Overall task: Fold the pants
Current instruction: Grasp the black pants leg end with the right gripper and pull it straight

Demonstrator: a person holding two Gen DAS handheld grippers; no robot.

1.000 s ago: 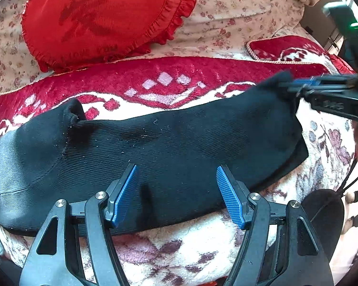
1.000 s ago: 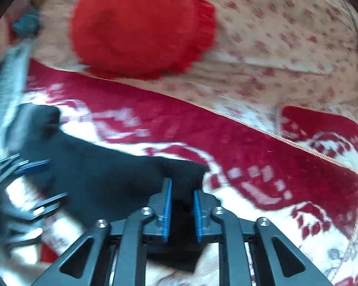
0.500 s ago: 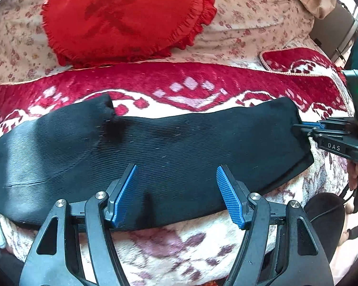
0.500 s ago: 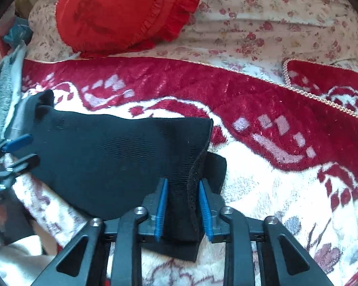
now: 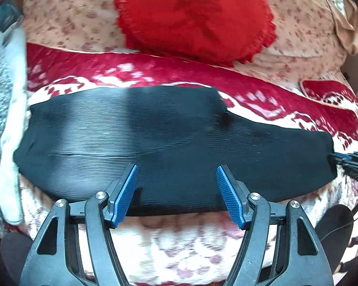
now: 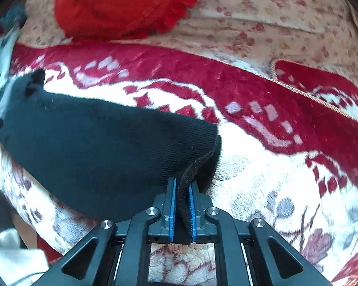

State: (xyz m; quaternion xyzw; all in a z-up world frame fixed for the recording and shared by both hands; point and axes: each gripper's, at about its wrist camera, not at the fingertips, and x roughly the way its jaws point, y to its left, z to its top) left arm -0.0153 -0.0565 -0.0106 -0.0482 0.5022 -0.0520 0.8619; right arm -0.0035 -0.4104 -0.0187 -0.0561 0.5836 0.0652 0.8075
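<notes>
On the red-and-cream blanket [image 5: 179,238] the black pants [image 5: 169,143] have been dragged out flat, hem pinched by right gripper [image 6: 181,205] (jaws seemingly easing open), left gripper [image 5: 176,190] open, so folding's next.

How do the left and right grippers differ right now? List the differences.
Left gripper has its jaws wide with nothing pinched; right gripper has its blue pads nearly together on the end hem of the black pants, though its jaws are just opening. Left gripper is over the middle of the pants' near edge; right gripper is at one end. Both have black frames and blue pads.
</notes>
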